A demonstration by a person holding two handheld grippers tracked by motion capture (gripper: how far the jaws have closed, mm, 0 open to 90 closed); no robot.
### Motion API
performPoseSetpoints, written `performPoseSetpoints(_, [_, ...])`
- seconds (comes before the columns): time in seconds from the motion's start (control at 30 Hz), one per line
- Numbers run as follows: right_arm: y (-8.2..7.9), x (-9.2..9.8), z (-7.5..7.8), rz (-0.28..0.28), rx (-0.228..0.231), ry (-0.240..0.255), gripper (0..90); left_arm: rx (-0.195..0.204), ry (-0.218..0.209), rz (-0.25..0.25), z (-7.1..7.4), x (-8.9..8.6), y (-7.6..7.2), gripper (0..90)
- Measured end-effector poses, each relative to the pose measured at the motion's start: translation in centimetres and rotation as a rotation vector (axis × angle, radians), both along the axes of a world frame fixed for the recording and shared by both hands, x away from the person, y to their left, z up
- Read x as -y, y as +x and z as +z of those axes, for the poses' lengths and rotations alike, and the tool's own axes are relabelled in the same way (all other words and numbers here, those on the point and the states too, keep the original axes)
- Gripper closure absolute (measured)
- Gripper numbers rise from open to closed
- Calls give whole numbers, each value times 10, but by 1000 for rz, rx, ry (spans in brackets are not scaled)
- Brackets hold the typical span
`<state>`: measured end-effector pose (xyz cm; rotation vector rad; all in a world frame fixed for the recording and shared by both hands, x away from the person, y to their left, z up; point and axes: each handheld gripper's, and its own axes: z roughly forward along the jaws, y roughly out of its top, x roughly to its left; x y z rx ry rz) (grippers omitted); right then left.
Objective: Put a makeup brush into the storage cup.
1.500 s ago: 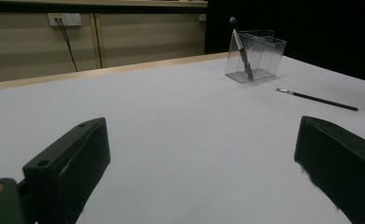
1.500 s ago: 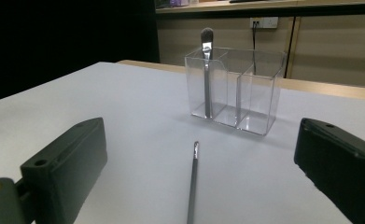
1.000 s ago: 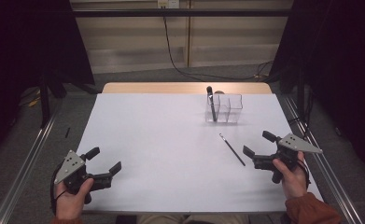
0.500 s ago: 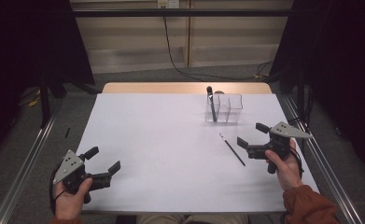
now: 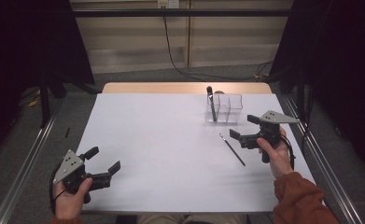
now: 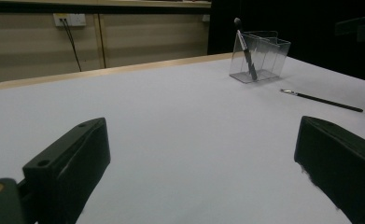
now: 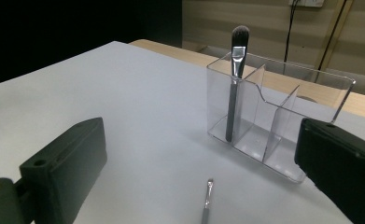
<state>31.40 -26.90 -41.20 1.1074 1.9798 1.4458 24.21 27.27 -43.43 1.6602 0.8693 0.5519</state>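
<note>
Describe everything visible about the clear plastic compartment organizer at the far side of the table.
The clear plastic compartment organizer is a transparent, rigid-looking box split by inner dividers into open-topped sections. It stands upright on the white table cover, near the far right. One dark-handled makeup brush stands in its left end section, bristles up, leaning on the wall; the other sections look empty. A thin dark brush lies apart before it. No gripper touches it.

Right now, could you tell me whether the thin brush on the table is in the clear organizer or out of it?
Out. The thin brush lies flat on the white table, in front of the clear organizer.
</note>
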Motion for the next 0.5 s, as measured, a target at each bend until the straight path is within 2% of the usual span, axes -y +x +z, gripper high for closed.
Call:
performPoseSetpoints(0.23, [13, -2, -3, -2, -38, -28, 25, -5, 1, 5, -1, -2, 0, 36])
performPoseSetpoints(0.4, [21, -3, -5, 50, -131, -81, 39, -9, 5, -2, -1, 0, 0, 37])
performPoseSetpoints(0.5, [25, -3, -1, 63, -157, -92, 60, -9, 7, -5, -1, 1, 1, 36])
